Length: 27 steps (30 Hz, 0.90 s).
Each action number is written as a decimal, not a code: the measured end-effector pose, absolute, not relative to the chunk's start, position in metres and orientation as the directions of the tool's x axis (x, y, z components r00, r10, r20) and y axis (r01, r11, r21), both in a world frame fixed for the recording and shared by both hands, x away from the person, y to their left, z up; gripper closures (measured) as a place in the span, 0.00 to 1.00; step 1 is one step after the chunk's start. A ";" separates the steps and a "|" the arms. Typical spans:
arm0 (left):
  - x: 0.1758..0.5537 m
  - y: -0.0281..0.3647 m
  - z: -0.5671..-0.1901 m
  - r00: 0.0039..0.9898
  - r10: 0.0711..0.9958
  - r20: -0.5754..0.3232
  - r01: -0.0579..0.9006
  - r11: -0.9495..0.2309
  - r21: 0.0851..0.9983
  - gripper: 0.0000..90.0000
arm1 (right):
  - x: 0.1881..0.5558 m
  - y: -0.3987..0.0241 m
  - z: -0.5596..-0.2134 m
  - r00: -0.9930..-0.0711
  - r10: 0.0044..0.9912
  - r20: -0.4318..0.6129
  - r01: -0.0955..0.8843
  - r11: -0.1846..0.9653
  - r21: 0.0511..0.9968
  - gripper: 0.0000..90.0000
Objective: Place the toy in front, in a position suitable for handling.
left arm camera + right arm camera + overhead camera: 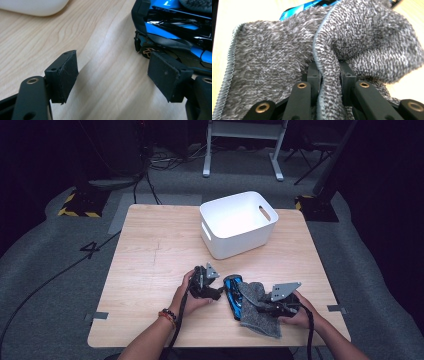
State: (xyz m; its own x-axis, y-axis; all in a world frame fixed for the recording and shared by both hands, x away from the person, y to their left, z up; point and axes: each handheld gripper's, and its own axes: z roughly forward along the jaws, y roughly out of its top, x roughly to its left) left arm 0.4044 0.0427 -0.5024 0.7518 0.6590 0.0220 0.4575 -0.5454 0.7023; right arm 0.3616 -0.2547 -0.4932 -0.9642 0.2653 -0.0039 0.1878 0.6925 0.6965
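From the high view, your blue and black toy car (232, 296) lies on the wooden bench (150, 265), long axis running away from you

In the left gripper view, your left tongs (117, 75) gape beside it; a nudge could roll it

In the right gripper view, your right tongs (329, 77) pinch the grey fluffy cloth (274, 62); pulling may drag the car

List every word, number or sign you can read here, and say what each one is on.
"4": a black figure on the grey floor, left of the table.
Faint lettering on the blue and black toy car: too blurred to read.
The white bin and grey cloth carry no text.
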 end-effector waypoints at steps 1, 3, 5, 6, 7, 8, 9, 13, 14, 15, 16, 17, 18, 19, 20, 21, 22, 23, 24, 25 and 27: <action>0.407 0.042 -0.502 0.749 0.662 0.024 0.459 -0.544 0.703 0.27 | 0.361 -0.254 -0.493 -0.965 0.263 0.001 0.188 0.689 0.700 0.85; 0.412 0.041 -0.503 0.749 0.663 0.014 0.464 -0.538 0.704 0.27 | 0.360 -0.253 -0.494 -0.965 0.260 0.013 0.193 0.681 0.706 0.85; 0.416 0.038 -0.503 0.753 0.657 0.011 0.462 -0.542 0.702 0.28 | 0.359 -0.251 -0.495 -0.970 0.243 0.023 0.187 0.678 0.711 0.85; 0.419 0.036 -0.503 0.756 0.654 0.016 0.458 -0.546 0.702 0.28 | 0.358 -0.249 -0.495 -0.972 0.235 0.027 0.184 0.679 0.711 0.85; 0.421 0.034 -0.503 0.755 0.655 0.014 0.458 -0.543 0.704 0.28 | 0.356 -0.246 -0.494 -0.973 0.228 0.032 0.183 0.681 0.709 0.85; 0.425 0.032 -0.503 0.756 0.654 0.009 0.460 -0.541 0.704 0.28 | 0.356 -0.243 -0.495 -0.975 0.219 0.029 0.175 0.683 0.709 0.85; 0.426 0.032 -0.503 0.755 0.655 0.006 0.463 -0.539 0.704 0.28 | 0.355 -0.238 -0.495 -0.977 0.210 0.033 0.171 0.683 0.710 0.85; 0.435 0.024 -0.503 0.748 0.663 -0.009 0.473 -0.524 0.708 0.32 | 0.353 -0.223 -0.495 -0.981 0.192 0.023 0.151 0.686 0.712 0.85; 0.436 0.023 -0.503 0.745 0.666 -0.007 0.473 -0.521 0.710 0.33 | 0.353 -0.218 -0.496 -0.983 0.185 0.018 0.143 0.685 0.714 0.85; 0.437 0.022 -0.503 0.742 0.670 -0.008 0.476 -0.518 0.710 0.34 | 0.352 -0.215 -0.496 -0.983 0.185 0.019 0.143 0.685 0.715 0.85; 0.438 0.021 -0.503 0.742 0.670 -0.010 0.477 -0.517 0.711 0.35 | 0.352 -0.212 -0.496 -0.983 0.184 0.012 0.137 0.686 0.714 0.85; 0.438 0.022 -0.503 0.740 0.672 -0.024 0.486 -0.509 0.710 0.35 | 0.352 -0.210 -0.496 -0.983 0.181 0.009 0.133 0.686 0.715 0.85; 0.438 0.024 -0.503 0.740 0.672 -0.036 0.491 -0.503 0.711 0.34 | 0.351 -0.210 -0.495 -0.984 0.181 0.003 0.129 0.691 0.711 0.85; 0.438 0.026 -0.502 0.739 0.672 -0.040 0.495 -0.502 0.710 0.29 | 0.351 -0.211 -0.495 -0.983 0.182 0.001 0.129 0.690 0.712 0.85; 0.437 0.028 -0.501 0.743 0.668 -0.044 0.495 -0.504 0.708 0.27 | 0.351 -0.213 -0.494 -0.983 0.185 -0.002 0.128 0.689 0.714 0.85; 0.434 0.031 -0.499 0.743 0.668 -0.035 0.491 -0.510 0.706 0.26 | 0.350 -0.217 -0.493 -0.982 0.188 0.000 0.132 0.687 0.715 0.85; 0.431 0.036 -0.497 0.743 0.669 -0.033 0.489 -0.508 0.709 0.26 | 0.351 -0.221 -0.492 -0.981 0.193 -0.001 0.134 0.687 0.714 0.86; 0.427 0.040 -0.494 0.743 0.668 -0.045 0.491 -0.499 0.714 0.26 | 0.352 -0.228 -0.490 -0.979 0.204 -0.005 0.138 0.683 0.718 0.86; 0.422 0.043 -0.491 0.739 0.672 -0.051 0.494 -0.488 0.719 0.26 | 0.353 -0.235 -0.488 -0.975 0.220 -0.008 0.148 0.679 0.719 0.86; 0.417 0.046 -0.489 0.744 0.666 -0.052 0.488 -0.488 0.724 0.25 | 0.355 -0.242 -0.485 -0.970 0.242 -0.008 0.161 0.672 0.723 0.87; 0.405 0.051 -0.484 0.753 0.655 -0.060 0.484 -0.489 0.726 0.25 | 0.358 -0.256 -0.481 -0.963 0.271 0.004 0.185 0.647 0.740 0.87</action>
State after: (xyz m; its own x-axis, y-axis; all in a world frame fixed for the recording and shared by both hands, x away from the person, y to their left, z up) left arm 0.4052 0.0511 -0.4845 0.7531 0.6551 -0.0604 0.4836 -0.4890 0.7259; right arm 0.3582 -0.2563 -0.4811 -0.9625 0.2712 0.0039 0.1853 0.6468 0.7398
